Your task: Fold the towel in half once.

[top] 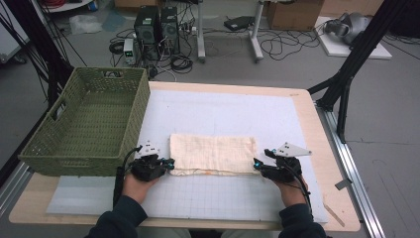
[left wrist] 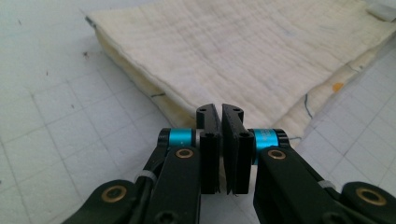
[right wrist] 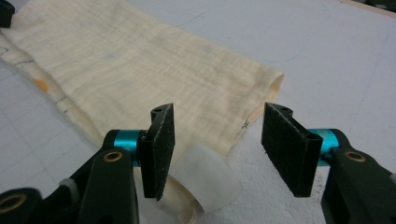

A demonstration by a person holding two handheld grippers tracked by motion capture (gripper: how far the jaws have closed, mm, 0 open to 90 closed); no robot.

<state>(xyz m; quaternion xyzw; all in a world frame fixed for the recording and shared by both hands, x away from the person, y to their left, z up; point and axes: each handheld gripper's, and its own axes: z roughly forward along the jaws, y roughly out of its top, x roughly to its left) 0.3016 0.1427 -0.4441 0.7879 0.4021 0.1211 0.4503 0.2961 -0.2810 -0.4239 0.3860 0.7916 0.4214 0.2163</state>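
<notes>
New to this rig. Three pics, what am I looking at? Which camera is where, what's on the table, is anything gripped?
No robot arm here: a person holds a two-jaw gripper in each hand. The high view looks down from above the person's side of the table; the other two cameras ride on the grippers and look along their black jaws.

On the white grid mat lies a folded cream cloth, with an empty green woven basket at the left.

The left gripper sits at the cloth's left end, jaws closed together at its near corner; whether fabric is pinched between them is hard to tell. The right gripper is open, straddling the cloth's right near corner, holding nothing.
</notes>
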